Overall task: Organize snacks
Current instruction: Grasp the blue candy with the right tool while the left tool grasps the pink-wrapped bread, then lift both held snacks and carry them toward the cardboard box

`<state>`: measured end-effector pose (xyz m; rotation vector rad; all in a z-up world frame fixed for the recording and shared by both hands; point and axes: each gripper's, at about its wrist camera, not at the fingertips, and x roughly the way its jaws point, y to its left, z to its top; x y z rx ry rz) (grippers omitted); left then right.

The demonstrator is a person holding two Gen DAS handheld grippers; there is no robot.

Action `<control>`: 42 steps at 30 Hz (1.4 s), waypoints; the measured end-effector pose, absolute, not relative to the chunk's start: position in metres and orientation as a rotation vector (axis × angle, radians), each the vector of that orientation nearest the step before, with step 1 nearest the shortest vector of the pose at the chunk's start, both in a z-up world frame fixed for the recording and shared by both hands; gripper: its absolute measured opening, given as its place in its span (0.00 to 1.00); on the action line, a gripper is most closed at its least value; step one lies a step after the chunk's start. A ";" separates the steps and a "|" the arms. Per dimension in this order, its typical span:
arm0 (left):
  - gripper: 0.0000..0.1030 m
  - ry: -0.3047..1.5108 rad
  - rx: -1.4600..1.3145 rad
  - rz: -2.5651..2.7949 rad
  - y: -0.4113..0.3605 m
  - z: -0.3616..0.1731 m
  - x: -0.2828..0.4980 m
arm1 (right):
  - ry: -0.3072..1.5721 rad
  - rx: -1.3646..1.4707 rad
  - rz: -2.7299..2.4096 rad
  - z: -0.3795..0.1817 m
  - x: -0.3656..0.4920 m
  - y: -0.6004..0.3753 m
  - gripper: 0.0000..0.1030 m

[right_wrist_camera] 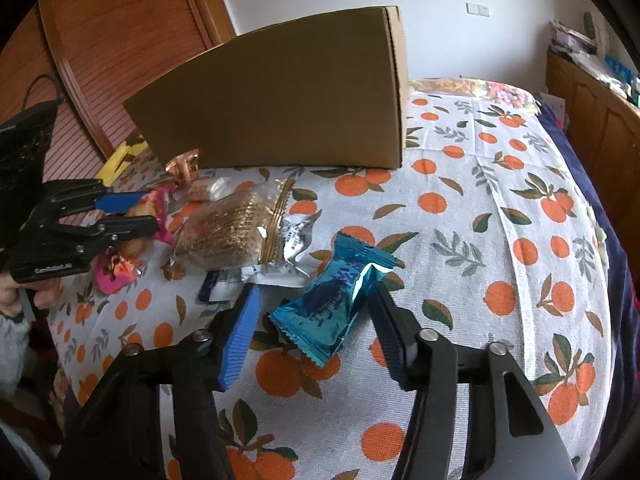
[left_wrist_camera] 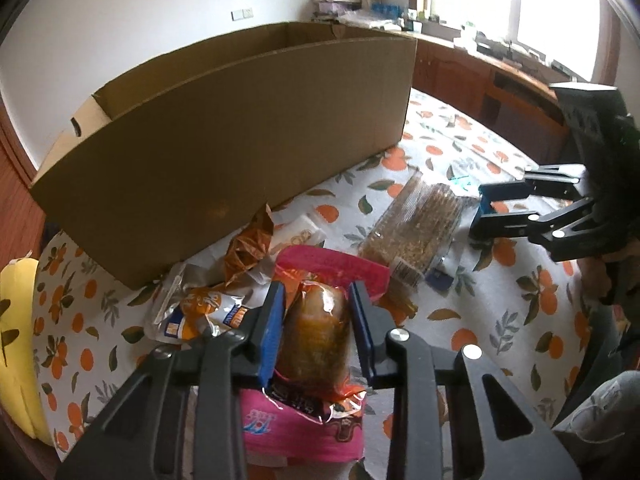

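My left gripper (left_wrist_camera: 318, 300) is shut on a pink-wrapped snack with a brown cake inside (left_wrist_camera: 316, 332), held just above the table. In the right wrist view the same gripper (right_wrist_camera: 140, 208) holds that pink snack (right_wrist_camera: 154, 208) at the far left. My right gripper (right_wrist_camera: 314, 300) is open, its fingers either side of a blue foil snack packet (right_wrist_camera: 332, 300) lying on the cloth. It also shows in the left wrist view (left_wrist_camera: 486, 216), beside a clear pack of brown crackers (left_wrist_camera: 416, 228). An open cardboard box (left_wrist_camera: 224, 152) stands behind the snacks.
The table has a white cloth with orange prints (right_wrist_camera: 460, 220). Several other snack packets (left_wrist_camera: 208, 312) lie in front of the box. A yellow plush (left_wrist_camera: 18, 340) lies at the left edge. Wooden cabinets (left_wrist_camera: 480, 76) line the far wall.
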<state>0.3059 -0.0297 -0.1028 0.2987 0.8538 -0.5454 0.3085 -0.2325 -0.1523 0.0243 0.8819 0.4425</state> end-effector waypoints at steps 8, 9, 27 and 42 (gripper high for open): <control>0.29 0.812 0.227 -0.551 -0.019 -0.093 0.295 | 0.883 -0.062 0.357 -0.151 0.308 -0.223 0.34; 0.29 0.806 0.217 -0.553 -0.019 -0.092 0.294 | 0.883 -0.094 0.331 -0.151 0.307 -0.220 0.29; 0.29 0.676 0.133 -0.579 -0.020 -0.039 0.271 | 0.840 -0.034 0.302 -0.108 0.277 -0.240 0.17; 0.29 0.536 0.095 -0.551 -0.009 0.018 0.259 | 0.693 -0.059 0.365 -0.038 0.256 -0.223 0.17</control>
